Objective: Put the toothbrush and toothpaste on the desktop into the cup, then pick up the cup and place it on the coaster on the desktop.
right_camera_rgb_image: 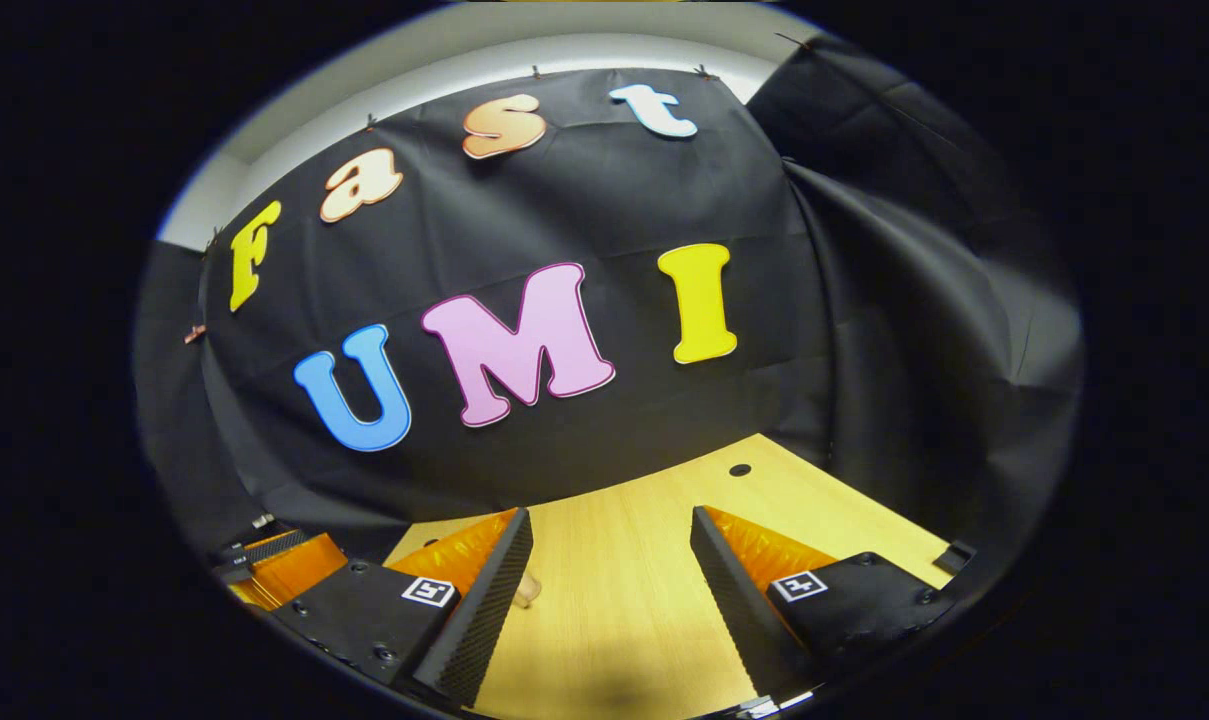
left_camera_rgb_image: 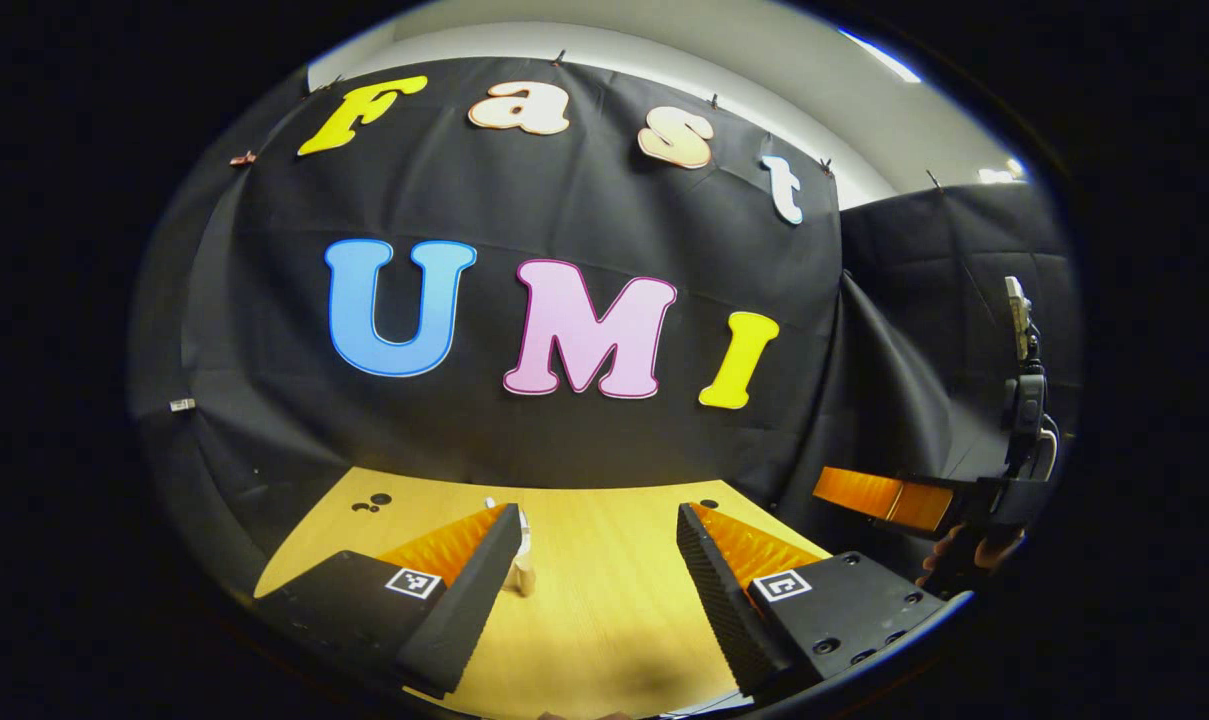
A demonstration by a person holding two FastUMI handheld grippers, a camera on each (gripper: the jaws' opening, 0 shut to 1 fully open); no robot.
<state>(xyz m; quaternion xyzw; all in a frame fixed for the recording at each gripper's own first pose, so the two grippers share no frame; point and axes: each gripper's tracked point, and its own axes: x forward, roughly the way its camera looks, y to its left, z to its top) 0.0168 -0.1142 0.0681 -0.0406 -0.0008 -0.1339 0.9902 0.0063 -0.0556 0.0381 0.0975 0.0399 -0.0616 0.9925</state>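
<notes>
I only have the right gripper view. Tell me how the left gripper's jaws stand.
Observer: The left gripper has its jaws wide apart, pressing on nothing.
Operator: Report what lies near it.
Observer: A small pale object stands on the light wooden desktop, beside the finger on its view's left. It is too small to identify.
Operator: Now describe my gripper from there.
Observer: The right gripper sits at that view's right edge, and a hand grips it.

smooth wood desktop [left_camera_rgb_image: 604,600] – matt cloth wall [left_camera_rgb_image: 564,200]
</notes>
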